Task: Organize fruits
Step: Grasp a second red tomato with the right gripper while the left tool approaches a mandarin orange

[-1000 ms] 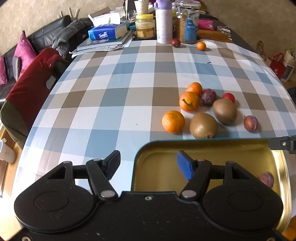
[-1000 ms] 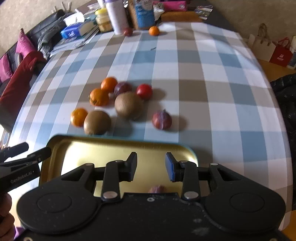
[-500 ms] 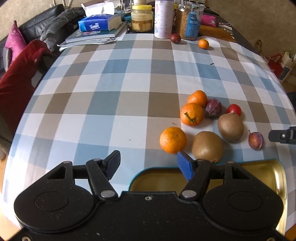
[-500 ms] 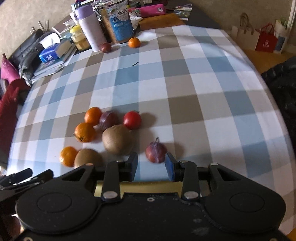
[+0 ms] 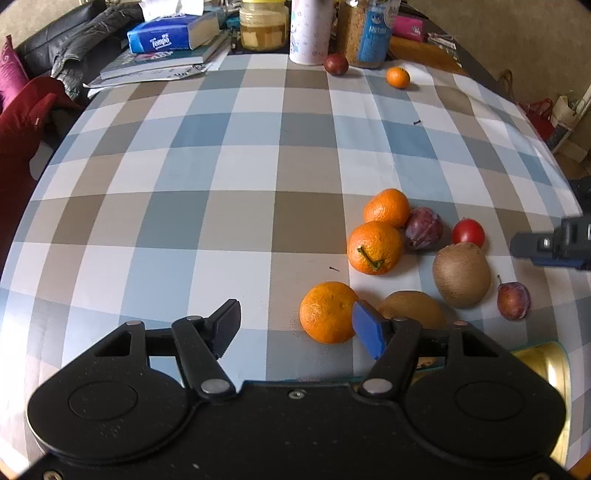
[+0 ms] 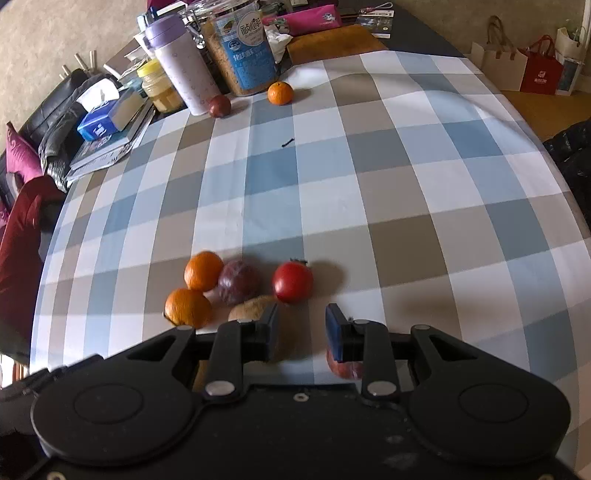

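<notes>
A cluster of fruit lies on the checked tablecloth: three oranges, two kiwis, plums and a red fruit [image 5: 468, 232]. My left gripper [image 5: 295, 326] is open, and the nearest orange [image 5: 327, 312] sits between its fingers close to the blue right pad. A kiwi [image 5: 410, 306] is partly hidden behind that finger. My right gripper [image 6: 301, 328] hovers just short of the red fruit [image 6: 293, 281]. Its jaws are closing with only bare cloth between them. A small plum [image 6: 345, 367] peeks out under its right finger, and a kiwi [image 6: 255, 308] lies behind its left finger.
The gold tray [image 5: 546, 373] shows only as a corner at the lower right. At the far end stand jars, a bottle [image 6: 181, 70], books and a tissue pack [image 5: 166, 35]. A lone small orange [image 5: 398, 76] and dark plum [image 5: 336, 63] lie near them.
Both grippers moved forward from above the gold tray to the fruit cluster, and the tray slid almost out of view. The right jaws have narrowed. The left jaws look unchanged.
</notes>
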{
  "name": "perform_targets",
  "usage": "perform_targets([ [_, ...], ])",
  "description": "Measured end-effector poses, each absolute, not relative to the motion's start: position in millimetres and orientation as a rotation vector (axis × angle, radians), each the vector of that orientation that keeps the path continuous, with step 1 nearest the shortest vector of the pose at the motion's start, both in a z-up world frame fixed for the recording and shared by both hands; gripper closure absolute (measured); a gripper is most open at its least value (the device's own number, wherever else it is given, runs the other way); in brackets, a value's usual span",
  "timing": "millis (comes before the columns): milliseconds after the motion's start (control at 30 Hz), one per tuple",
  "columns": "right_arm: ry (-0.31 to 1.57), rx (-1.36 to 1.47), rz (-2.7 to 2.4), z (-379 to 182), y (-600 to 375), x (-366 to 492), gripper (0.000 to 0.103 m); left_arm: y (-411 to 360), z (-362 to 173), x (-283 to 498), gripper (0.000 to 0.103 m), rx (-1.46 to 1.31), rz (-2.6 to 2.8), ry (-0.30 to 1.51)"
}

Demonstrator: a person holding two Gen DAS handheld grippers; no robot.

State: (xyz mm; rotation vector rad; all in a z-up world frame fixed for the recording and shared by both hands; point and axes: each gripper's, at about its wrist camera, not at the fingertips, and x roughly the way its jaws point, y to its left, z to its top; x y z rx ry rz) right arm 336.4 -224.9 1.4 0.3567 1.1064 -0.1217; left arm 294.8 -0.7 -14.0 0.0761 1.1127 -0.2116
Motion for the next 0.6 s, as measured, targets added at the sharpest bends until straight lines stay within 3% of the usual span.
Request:
perform_targets([
  [600,1.148,0.363,-0.113,-20.2,-215.5,368.8,0.072,2.2,-31.3,308.1,0.03,0.012,-0.325,1.14],
])
